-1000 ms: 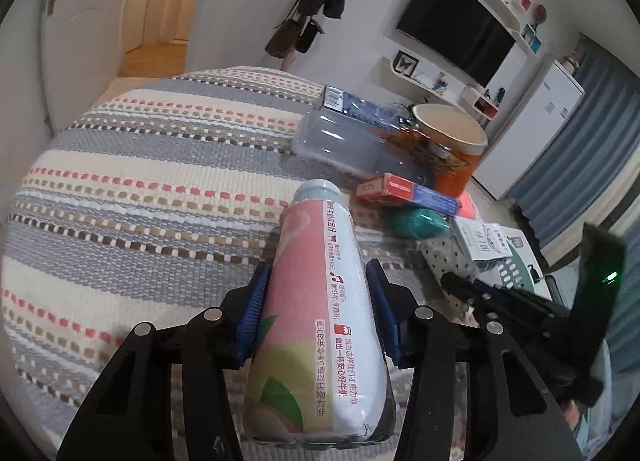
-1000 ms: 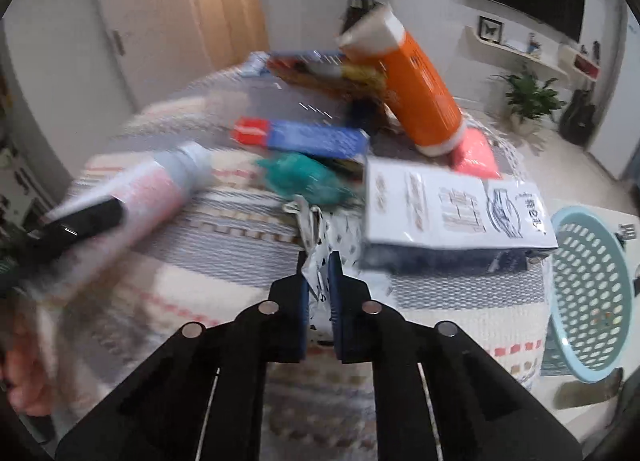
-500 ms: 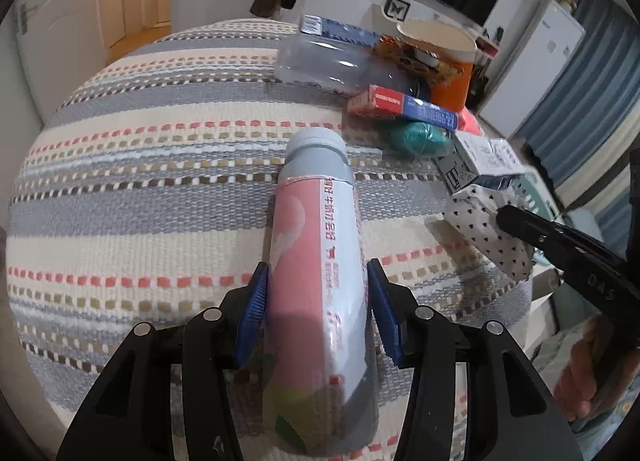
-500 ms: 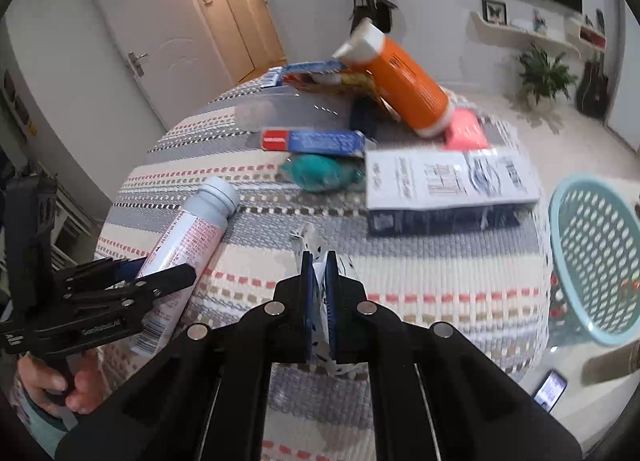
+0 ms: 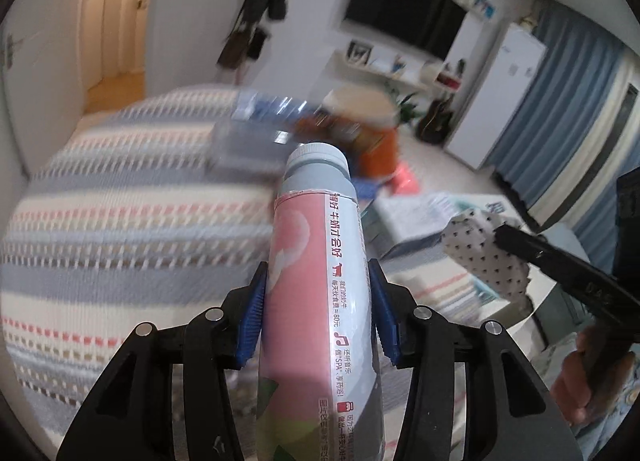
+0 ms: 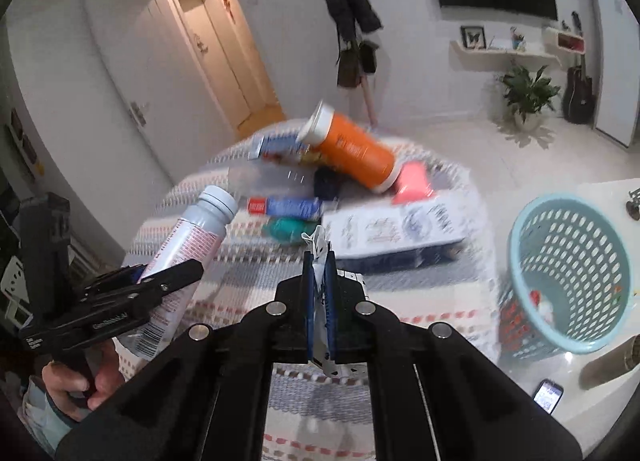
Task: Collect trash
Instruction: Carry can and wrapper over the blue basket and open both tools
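Left wrist: pink-labelled bottle [image 5: 320,293], grey cap

both tools are matte black plastic w/ two long fingers each. left gripper [image 5: 318,313]: blue ribbed pads [image 5: 251,325] on the inner faces, round silver screws [image 5: 214,314] along the finger links, triangular cut-outs lower down. right gripper [image 6: 319,293]: same build, blue pads, four silver screws across the links. seen from the right cam, the left tool has small white lettering on its side & a boxy black grip. light blue patterned sleeve [image 6: 38,417] at the left wrist.
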{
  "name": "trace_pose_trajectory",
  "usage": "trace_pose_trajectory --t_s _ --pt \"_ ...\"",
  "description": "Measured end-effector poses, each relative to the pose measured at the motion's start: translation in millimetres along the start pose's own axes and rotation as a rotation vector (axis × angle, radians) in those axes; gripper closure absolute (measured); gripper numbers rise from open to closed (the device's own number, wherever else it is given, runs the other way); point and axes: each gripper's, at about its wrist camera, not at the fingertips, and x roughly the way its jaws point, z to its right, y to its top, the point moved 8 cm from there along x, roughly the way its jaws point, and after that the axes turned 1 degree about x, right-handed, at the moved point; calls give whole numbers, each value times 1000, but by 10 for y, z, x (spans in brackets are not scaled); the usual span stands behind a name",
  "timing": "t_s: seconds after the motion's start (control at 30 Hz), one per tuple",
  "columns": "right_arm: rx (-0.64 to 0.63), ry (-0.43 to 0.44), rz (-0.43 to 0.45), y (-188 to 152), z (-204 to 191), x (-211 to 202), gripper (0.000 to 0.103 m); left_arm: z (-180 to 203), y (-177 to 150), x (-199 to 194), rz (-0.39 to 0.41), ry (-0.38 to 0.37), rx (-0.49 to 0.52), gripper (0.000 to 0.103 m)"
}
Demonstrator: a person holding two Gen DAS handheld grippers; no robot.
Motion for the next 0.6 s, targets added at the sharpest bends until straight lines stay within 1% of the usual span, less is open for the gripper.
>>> trace_pose_trajectory --t_s 0.13,0.2,0.33,0.4,0.5,0.6 --pt "12 -41 78 200 214 -259 100 394 291 -38 53 -48 52 57" --pt "21 -73 119 294 389 -414 100 634 422 -21 72 -71 85 57" --pt "53 -180 176 399 863 -634 100 1158 675 120 96 -167 132 57" --pt "89 -211 182 396 1129 -679 100 1401 733 225 97 -192 156 57" --pt "171 -247 167 329 1554 -673 100 1772 781 457 83 -237 194 57" --pt "242 -321 146 215 1999 -622 100 2107 759 805 22 -284 213 57"
